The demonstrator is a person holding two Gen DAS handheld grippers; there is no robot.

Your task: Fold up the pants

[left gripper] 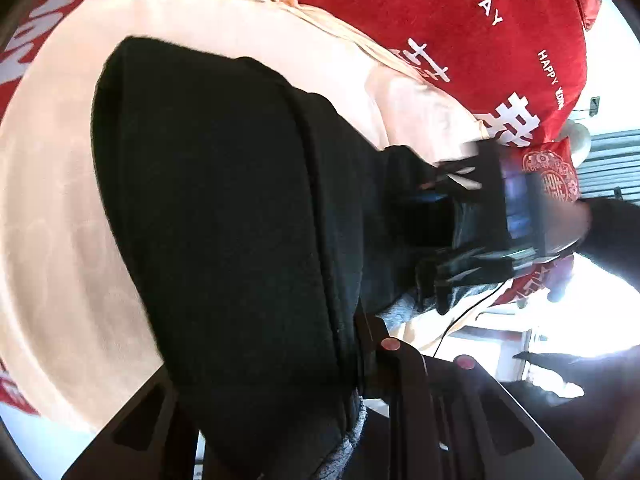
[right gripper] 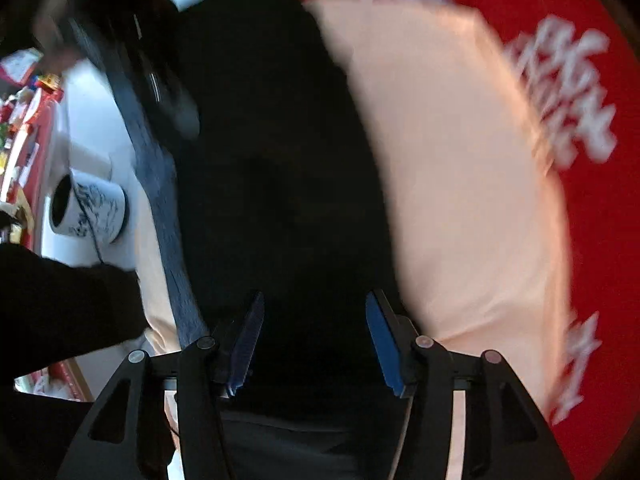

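Black pants (left gripper: 224,200) lie lengthwise on peach sheet (left gripper: 60,208) over red blanket (left gripper: 500,40); soft, limp, fairly thick — grab at edge; left gripper (left gripper: 372,360) pinches pants' edge; right gripper (right gripper: 316,340) stands half-open above cloth, empty.

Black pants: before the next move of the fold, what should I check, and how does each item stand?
1. Right gripper open: ok, blue pads apart, nothing pinched.
2. Left gripper holding the black pants: cannot tell, fabric hides its pads.
3. Pants lie on the peach cloth: ok.
4. Mug apart from the pants: ok.
5. Fold lies flat: cannot tell, the right wrist view is blurred.
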